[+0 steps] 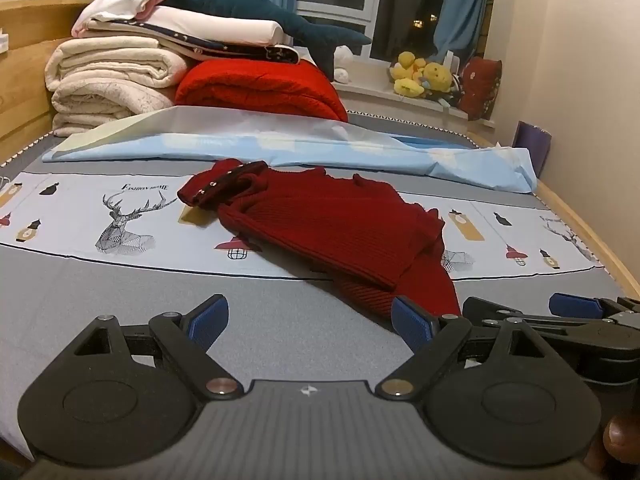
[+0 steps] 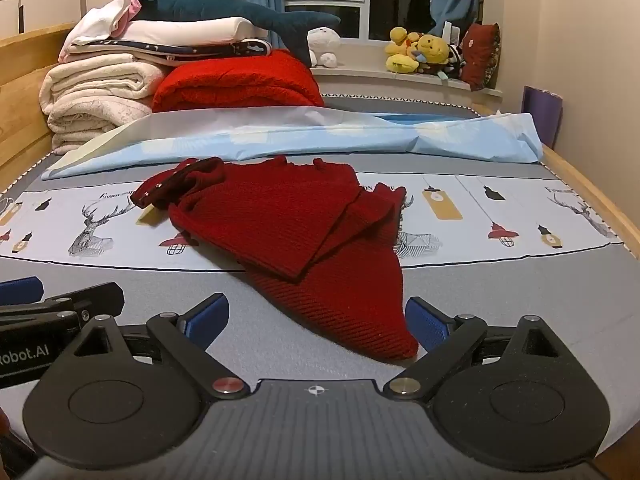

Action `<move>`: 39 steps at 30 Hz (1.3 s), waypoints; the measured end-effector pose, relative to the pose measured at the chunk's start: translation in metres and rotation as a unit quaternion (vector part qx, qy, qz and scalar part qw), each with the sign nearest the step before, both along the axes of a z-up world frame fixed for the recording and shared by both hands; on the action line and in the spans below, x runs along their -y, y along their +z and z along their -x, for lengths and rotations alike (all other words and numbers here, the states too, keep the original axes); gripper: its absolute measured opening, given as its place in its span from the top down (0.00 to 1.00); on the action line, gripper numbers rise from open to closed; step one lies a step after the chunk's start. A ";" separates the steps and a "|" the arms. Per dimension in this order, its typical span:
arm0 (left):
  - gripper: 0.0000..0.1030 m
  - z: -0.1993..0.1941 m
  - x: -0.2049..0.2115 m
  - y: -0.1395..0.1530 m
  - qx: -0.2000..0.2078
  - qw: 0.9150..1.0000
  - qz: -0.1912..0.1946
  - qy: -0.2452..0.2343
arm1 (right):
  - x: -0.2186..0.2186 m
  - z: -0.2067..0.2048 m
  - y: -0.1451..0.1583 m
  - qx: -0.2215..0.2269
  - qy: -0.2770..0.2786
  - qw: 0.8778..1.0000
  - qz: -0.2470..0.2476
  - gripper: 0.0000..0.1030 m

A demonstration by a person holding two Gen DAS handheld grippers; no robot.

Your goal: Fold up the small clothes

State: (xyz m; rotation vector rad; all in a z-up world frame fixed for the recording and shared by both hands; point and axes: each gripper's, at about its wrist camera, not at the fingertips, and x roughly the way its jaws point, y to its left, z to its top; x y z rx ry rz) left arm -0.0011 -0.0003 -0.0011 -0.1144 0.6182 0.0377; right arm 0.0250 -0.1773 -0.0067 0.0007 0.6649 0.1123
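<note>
One dark red knitted top point(image 2: 296, 236) lies on the bed point(image 2: 120, 320), partly folded, with one flap laid over the rest. Its collar end points to about 10 o'clock and its lower corner points to about 5 o'clock, down toward the grippers.

The right wrist view shows that lower corner whole, lying flat on the grey sheet just inside the right gripper point(image 2: 318, 322), close to its right finger. The left wrist view hides part of that corner behind the left gripper point(image 1: 312, 320). The left view shows a bit of a hand point(image 1: 622, 438) at 5 o'clock, which the right view does not show. Each view also shows the other gripper at its side edge.

There are two grippers. Both have their jaws wide apart and hold nothing. Each one has two blue pads point(image 2: 208, 318).

Behind the top, at 12 o'clock, lies one light blue sheet point(image 2: 320, 136), bunched in a long strip. At 10 o'clock there is one pile of folded blankets point(image 2: 100, 88), one red blanket point(image 2: 240, 80) beside it, and one blue toy shark point(image 2: 224, 10) on top. On the window ledge at 1 o'clock sit some yellow soft toys point(image 2: 420, 54); they are too bunched up to count.

The grey sheet is bare to the left of the top and in front of it, so there is open room there. The wooden bed edge point(image 2: 600, 204) runs down the right side, well apart from the top.
</note>
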 end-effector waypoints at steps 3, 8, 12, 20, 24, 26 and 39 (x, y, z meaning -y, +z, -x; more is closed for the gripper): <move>0.11 0.000 -0.001 0.000 -0.001 1.000 0.000 0.000 | 0.000 0.000 0.000 -0.003 0.001 1.000 0.004 0.08; 0.11 -0.001 -0.003 -0.002 -0.001 1.000 0.000 0.001 | 0.001 0.000 0.000 -0.004 0.001 1.000 0.004 0.08; 0.11 -0.002 -0.002 -0.002 -0.001 1.000 0.000 0.001 | 0.001 0.000 -0.002 0.000 0.001 1.000 0.001 0.08; 0.11 -0.001 -0.001 0.000 -0.003 1.000 0.001 0.004 | 0.000 0.000 -0.001 -0.002 0.002 1.000 0.000 0.09; 0.11 0.000 -0.002 0.001 -0.006 1.000 0.001 0.006 | -0.001 -0.001 -0.002 -0.005 0.002 1.000 -0.001 0.10; 0.11 0.000 -0.002 0.001 -0.007 1.000 0.002 0.006 | 0.000 -0.001 -0.002 -0.006 0.003 1.000 -0.003 0.10; 0.11 -0.003 -0.004 0.000 -0.006 1.000 -0.004 0.007 | -0.001 -0.004 -0.005 -0.013 0.002 1.000 -0.006 0.13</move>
